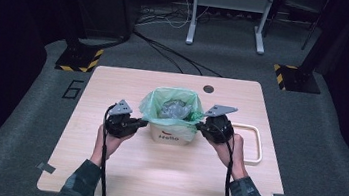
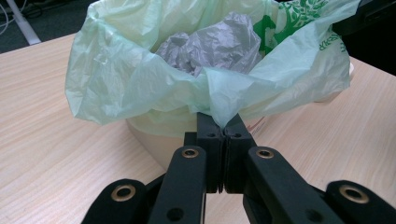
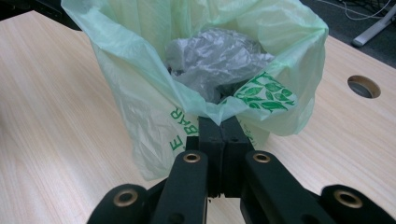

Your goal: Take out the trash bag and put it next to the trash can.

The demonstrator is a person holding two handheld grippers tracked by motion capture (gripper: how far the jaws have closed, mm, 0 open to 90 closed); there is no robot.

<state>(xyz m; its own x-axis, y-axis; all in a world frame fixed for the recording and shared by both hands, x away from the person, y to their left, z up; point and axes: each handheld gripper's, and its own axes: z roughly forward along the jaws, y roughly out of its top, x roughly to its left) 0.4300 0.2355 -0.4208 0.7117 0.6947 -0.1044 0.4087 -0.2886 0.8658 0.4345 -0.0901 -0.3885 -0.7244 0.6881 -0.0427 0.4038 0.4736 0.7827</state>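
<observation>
A small cream bin (image 1: 167, 136) stands in the middle of the wooden table (image 1: 103, 170), lined with a pale green plastic bag (image 1: 154, 106) that holds crumpled grey plastic (image 1: 175, 109). My left gripper (image 1: 143, 122) is shut on the bag's left rim (image 2: 219, 109). My right gripper (image 1: 200, 126) is shut on the bag's right rim (image 3: 219, 109), where green leaf print shows. In both gripper views the black jaws press together with a fold of the green film pinched between them, and the grey plastic (image 2: 215, 44) lies inside the bag beyond.
A cream rectangular tray frame (image 1: 257, 143) lies on the table to the right of the bin. A round cable hole (image 1: 208, 88) sits at the table's far edge. Stands with yellow-black bases (image 1: 79, 58) and cables sit on the floor beyond.
</observation>
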